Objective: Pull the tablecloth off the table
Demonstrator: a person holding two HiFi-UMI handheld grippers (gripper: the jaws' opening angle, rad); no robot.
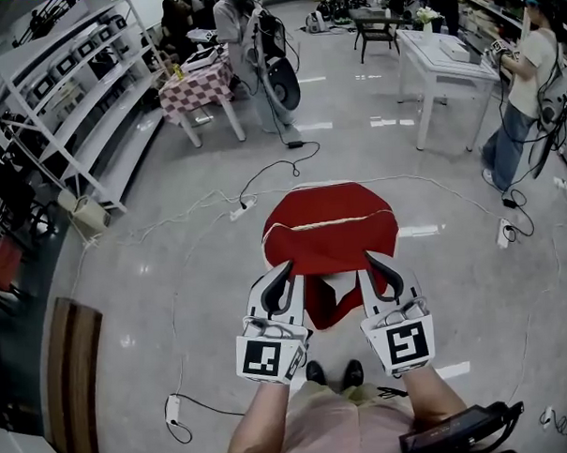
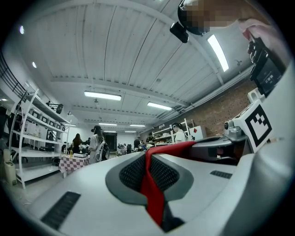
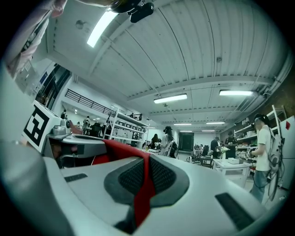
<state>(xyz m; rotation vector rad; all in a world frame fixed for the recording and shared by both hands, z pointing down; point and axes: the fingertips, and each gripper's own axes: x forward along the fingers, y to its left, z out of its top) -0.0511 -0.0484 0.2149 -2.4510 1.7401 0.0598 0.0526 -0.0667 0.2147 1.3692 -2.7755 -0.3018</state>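
One red tablecloth (image 1: pixel 331 230) lies draped over the table, hiding its top, and its near hem is gathered up at the table's near edge, where it hangs in two bunched corners with a pale gap between them. At the left corner the left gripper (image 1: pixel 284 272) has its fingers pressed together on a fold of the cloth; the left gripper view shows the red strip (image 2: pixel 152 189) clamped between the dark pads. At the right corner the right gripper (image 1: pixel 372 260) pinches the cloth the same way, and in the right gripper view the red band (image 3: pixel 143 193) runs down between its closed fingers. Both grippers point about level, side by side and near each other. Below them the person's black shoes (image 1: pixel 333 372) stand on the glossy floor (image 1: pixel 154 273). Cables (image 1: pixel 263 179) and a power strip (image 1: pixel 242 209) lie beyond the table. Farther off stand a table with a checked cloth (image 1: pixel 195 89), a white table (image 1: pixel 436 59), metal shelving (image 1: pixel 62 99) and a person (image 1: pixel 526 88) at the right.
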